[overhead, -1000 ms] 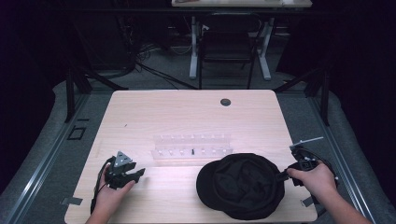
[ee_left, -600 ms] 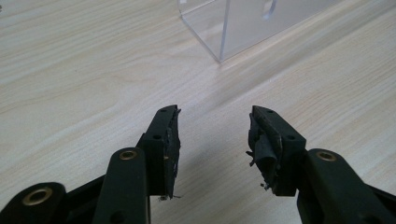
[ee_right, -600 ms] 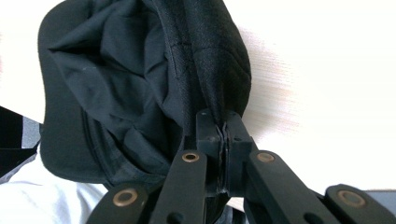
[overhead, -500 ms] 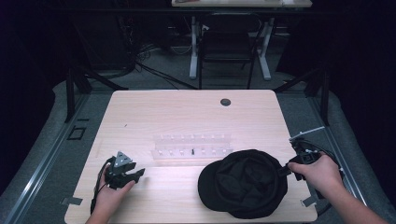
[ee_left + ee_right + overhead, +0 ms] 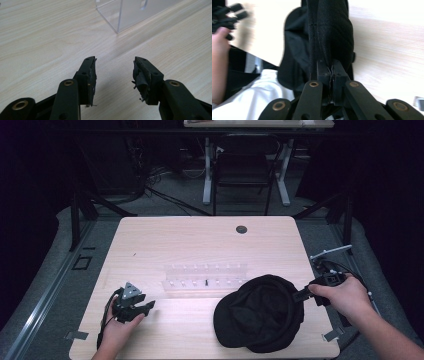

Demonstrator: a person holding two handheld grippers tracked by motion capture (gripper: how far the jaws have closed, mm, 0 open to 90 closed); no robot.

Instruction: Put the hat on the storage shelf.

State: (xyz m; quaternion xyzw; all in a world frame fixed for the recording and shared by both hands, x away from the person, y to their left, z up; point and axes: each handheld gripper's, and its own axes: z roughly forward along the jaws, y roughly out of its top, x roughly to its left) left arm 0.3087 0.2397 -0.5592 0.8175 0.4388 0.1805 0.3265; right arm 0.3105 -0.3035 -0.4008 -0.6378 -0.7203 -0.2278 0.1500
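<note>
A floppy black fabric cap sits at the near right part of the pale wooden table, close to the near edge and reaching toward the right edge. Its long axis runs slantwise across the surface, from the near-left up toward the right edge, and the raised end points at the right gripper. That gripper, held in the person's right hand just past the table's right edge, has its black jaws pressed tight together on a fold of the cap's rim; in the right gripper view the cloth stands straight up out of the pinched jaws, and the rest of the cap hangs away from them over the wood.

The left gripper, black with a grey three-cornered plate on top, is in the left hand near the near left corner, well apart from the cap. Its jaws stand wide apart with nothing between them, only bare wood under them in the left gripper view.

A clear plastic rack lies across the middle of the table, just beyond the cap and between the two grippers.
</note>
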